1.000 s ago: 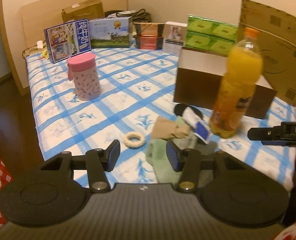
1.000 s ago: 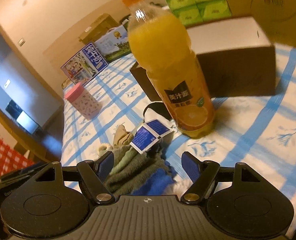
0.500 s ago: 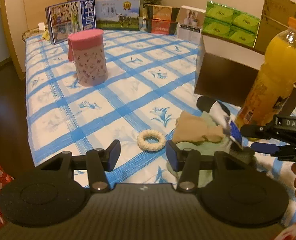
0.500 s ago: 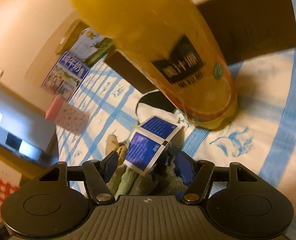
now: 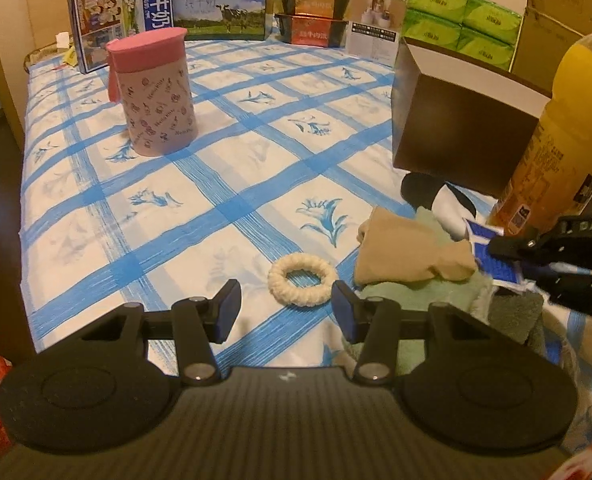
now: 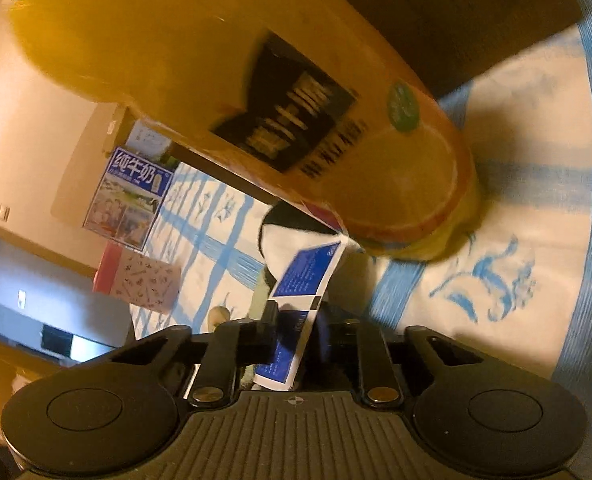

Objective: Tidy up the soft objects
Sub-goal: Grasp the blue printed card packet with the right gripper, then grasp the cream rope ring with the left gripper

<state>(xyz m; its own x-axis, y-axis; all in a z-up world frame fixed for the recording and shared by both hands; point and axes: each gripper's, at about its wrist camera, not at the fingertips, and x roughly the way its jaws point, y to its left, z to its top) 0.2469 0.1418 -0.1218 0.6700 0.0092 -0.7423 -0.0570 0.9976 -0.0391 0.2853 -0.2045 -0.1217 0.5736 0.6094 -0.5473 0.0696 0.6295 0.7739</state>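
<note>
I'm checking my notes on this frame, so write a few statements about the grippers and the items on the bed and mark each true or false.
1. The right gripper is closed on the blue card. True.
2. The left gripper holds the white ring. False: its jaws are open and empty, and the ring lies on the sheet just ahead of them.
3. The juice bottle lies on its side. False: it stands upright by the brown box.
4. The tan cloth lies on the green towel. True.
5. The pink canister is uncapped. False: its pink lid is on.
</note>
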